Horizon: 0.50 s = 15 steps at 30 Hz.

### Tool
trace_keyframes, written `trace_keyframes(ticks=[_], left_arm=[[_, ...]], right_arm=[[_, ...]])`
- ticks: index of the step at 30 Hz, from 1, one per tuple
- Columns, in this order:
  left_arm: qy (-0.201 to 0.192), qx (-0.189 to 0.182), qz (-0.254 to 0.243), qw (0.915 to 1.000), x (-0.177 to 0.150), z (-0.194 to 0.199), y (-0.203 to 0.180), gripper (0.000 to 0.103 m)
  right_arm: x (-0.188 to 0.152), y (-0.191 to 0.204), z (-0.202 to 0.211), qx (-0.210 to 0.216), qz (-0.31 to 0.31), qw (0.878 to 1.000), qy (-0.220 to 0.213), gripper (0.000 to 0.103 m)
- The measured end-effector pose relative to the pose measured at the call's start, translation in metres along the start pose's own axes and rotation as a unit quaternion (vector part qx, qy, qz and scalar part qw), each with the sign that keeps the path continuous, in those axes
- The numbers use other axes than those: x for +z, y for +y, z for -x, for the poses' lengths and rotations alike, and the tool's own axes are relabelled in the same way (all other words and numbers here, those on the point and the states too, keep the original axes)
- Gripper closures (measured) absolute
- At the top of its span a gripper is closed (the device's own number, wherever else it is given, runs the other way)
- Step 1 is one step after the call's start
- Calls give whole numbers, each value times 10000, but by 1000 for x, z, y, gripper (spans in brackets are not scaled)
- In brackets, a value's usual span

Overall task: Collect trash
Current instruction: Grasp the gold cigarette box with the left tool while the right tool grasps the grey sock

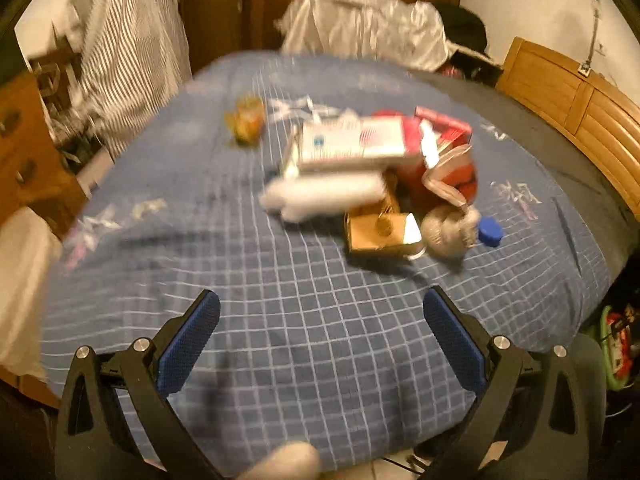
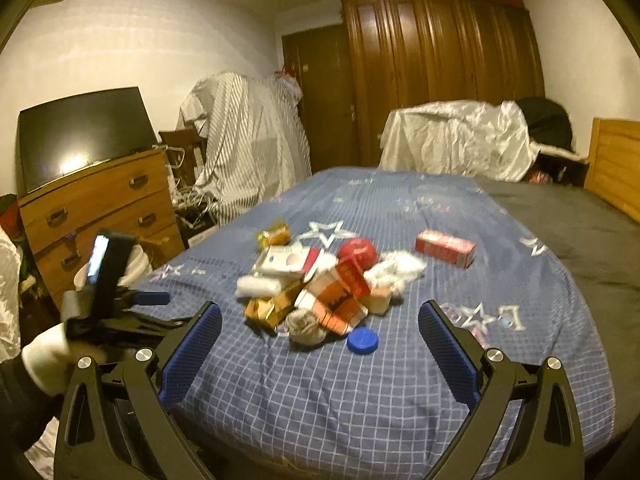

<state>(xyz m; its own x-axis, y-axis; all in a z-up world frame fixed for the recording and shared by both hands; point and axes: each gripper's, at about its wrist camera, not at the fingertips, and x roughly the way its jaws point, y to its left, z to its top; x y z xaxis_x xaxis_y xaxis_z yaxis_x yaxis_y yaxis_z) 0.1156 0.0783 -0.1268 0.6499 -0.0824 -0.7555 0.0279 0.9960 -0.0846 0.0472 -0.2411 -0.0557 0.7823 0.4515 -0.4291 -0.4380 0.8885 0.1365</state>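
Above the bed (image 2: 400, 400), both claws, left (image 1: 320, 320) and right (image 2: 320, 328), gape empty toward the trash pile (image 2: 320, 292).

The bed cover (image 2: 360, 392) is blue with a thin white grid and white star prints. In the trash heap, a blue cap (image 2: 362, 341) lies at six o'clock, a red ball (image 2: 357, 253) at twelve o'clock, and a red box (image 2: 445, 249) sits apart at two o'clock. An orange-and-white carton (image 2: 340, 304) marks the centre, a tan carton (image 2: 270, 307) nine o'clock, a yellow wrapper (image 2: 274, 234) eleven o'clock. Both grippers have black arms and blue textured pads (image 1: 188, 346). The wardrobe (image 2: 440, 76) is dark brown, the dresser (image 2: 100, 208) honey brown, the draped cloth (image 2: 244, 136) white with grey stripes.
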Motion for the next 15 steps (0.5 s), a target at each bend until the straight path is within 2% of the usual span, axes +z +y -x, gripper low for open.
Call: trace_keyframes(ticks=[5,10,11,12,13,15], left_arm=[[168,-376,100,9991,14,-24,-16,7],[408,-259,196,9986,27,-62,-29,7],[429,-226,237,9985,30,-66,-27,12],[449,-231,301,9983,31,-70,-24,27],[421,-272,362,9981,31,-70,-20,34],[354,-503,520,9968,32,-64,-8,66]], right_arm=[[-10,-9,-29,112,-169,9992,334,5],[-21,-16,-49,182,-309,9976,589,5],[-23,-16,-54,192,-324,9972,641,5],[-25,-17,-58,201,-340,9969,687,5],[-27,-18,-61,212,-359,9964,732,5],[-30,-19,-69,265,-407,9956,801,5]])
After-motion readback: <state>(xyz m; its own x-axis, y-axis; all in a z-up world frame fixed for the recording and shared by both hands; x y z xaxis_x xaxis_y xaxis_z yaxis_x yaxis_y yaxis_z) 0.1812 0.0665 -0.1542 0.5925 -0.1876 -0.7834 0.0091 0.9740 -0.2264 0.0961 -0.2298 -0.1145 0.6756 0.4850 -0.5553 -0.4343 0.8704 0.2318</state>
